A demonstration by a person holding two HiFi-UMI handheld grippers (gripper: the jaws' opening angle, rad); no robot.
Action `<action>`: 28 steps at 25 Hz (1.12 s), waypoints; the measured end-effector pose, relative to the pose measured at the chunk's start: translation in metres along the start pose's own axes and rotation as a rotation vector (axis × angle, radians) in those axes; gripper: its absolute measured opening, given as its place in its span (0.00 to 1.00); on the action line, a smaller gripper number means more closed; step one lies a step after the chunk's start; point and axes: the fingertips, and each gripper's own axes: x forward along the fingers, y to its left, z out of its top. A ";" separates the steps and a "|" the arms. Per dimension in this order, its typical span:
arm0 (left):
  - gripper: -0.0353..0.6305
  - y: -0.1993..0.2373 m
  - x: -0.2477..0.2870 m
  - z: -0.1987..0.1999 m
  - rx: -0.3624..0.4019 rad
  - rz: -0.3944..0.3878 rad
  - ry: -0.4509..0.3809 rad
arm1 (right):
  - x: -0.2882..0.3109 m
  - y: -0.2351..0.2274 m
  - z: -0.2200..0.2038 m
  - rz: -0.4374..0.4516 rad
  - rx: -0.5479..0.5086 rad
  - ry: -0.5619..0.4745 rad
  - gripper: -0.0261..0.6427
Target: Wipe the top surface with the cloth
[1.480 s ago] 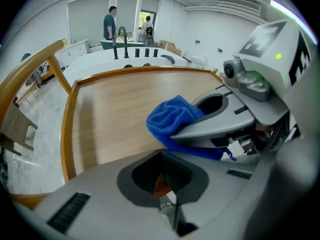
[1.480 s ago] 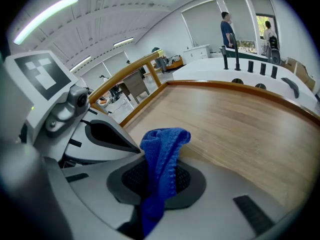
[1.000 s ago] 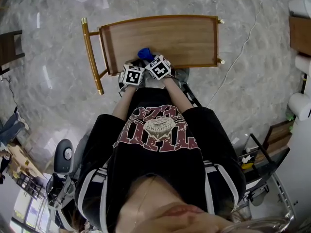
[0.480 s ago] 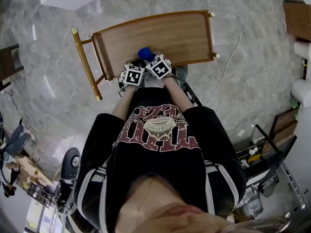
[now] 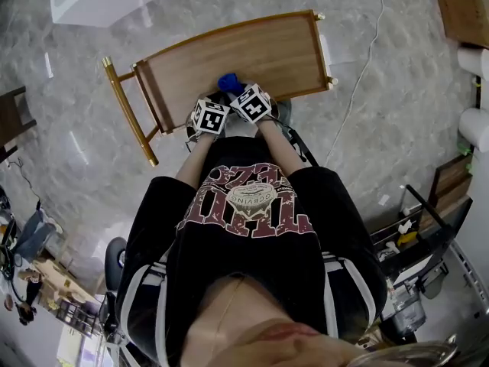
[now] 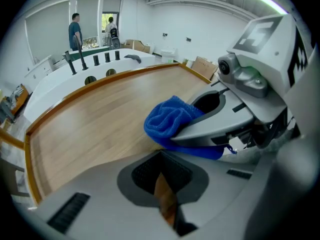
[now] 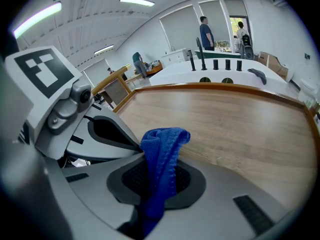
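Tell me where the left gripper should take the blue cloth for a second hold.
Take the bunched free end of the blue cloth that bulges past the right gripper, which clamps the rest. Come in from the left, low over the wooden top: the bulge faces the left gripper unobstructed. Its fingers, now together, must open first.

I'm standing in a big open work room, part office, part lab. The floor [image 5: 69, 105] is polished grey, marble-look stone. Strip lights [image 7: 37, 15] run along a white ceiling, and pale roller blinds [image 6: 47, 26] cover tall windows. At eleven o'clock in the left gripper view, two people [image 6: 75, 30] stand beyond a long white counter [image 6: 55, 79] set with black posts [image 6: 95, 59]. Cardboard boxes [image 6: 202, 66] sit by the wall. A dark metal rack [image 5: 439, 205] fills four o'clock in the head view. A gold-framed cart with a wooden top [image 5: 244, 56] stands at twelve.
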 end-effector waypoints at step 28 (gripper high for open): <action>0.12 -0.065 0.033 0.047 0.196 -0.121 0.017 | -0.059 -0.084 -0.032 -0.154 0.164 -0.029 0.13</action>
